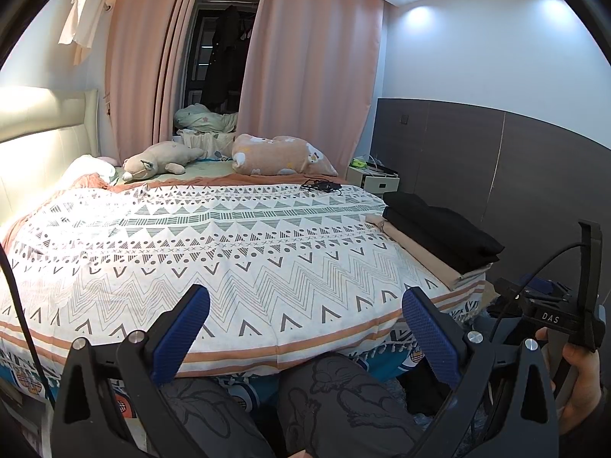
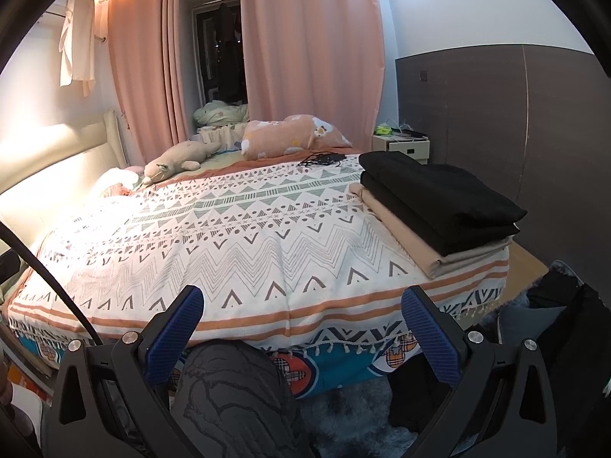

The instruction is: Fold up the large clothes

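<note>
Nearest the cameras, the left gripper [image 1: 305,328] and the right gripper [image 2: 301,324] both hang at the foot of the bed with their blue-padded fingers [image 1: 183,336] spread wide and nothing between them. Just below them are the person's knees [image 2: 233,393] in dark patterned trousers, pressed close to the mattress edge. In the left view the right gripper's black body [image 1: 561,316] shows at the far right, held by the right hand [image 1: 580,381]. On the floor to the right of the knees lies a heap of dark clothes [image 2: 561,328] on a shaggy blue-grey rug [image 2: 343,420]. A patterned bedspread [image 2: 244,236] with zigzags and triangles covers the bed, and over its near middle nothing lies. On its right edge sits a stack of folded clothes: two black pieces [image 2: 439,198] on top of a beige one [image 2: 412,244]. Farther back, a tangle of black cable [image 2: 322,159] rests on the spread near the far side. Beyond it lie a plush toy [image 2: 175,160] toward the left and a pink pillow [image 2: 294,137] beside it, with crumpled bedding [image 2: 219,112] behind them. A small nightstand [image 2: 404,147] stands at the bed's far right corner against the dark wall panel [image 2: 477,114]. Pink curtains [image 2: 313,45] hang at the back, parted over a dark window, and a pale garment [image 2: 76,42] hangs high on the left wall.
</note>
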Tool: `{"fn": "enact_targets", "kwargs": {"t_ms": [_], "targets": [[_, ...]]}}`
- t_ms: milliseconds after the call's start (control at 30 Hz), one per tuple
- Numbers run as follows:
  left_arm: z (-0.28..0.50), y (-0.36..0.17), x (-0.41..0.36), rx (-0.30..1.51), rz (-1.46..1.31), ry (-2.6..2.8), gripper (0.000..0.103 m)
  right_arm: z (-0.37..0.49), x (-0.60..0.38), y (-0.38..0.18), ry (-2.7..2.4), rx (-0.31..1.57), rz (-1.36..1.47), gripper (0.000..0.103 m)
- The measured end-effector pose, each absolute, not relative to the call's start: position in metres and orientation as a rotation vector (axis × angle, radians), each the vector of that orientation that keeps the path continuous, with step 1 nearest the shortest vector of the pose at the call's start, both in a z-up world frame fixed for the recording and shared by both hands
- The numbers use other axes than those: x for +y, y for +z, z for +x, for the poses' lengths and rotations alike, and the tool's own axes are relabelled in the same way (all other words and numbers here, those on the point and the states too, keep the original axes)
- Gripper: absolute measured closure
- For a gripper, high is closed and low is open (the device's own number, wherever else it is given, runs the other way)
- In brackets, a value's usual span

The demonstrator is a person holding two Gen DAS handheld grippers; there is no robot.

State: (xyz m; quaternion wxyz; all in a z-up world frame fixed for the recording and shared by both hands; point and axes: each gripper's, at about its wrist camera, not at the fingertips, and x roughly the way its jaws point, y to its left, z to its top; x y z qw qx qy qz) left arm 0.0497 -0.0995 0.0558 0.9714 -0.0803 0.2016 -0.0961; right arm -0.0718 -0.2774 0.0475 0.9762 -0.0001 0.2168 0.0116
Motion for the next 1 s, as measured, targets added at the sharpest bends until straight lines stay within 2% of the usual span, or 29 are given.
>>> {"fn": "enact_targets", "kwargs": {"t_ms": [1000], "targets": [[0.042,0.055,-0.101,0.388,-0.179,-0.184,0.000,-0.069,-0.294,0.050,0.029,0.425,-0.004,0.000]]}}
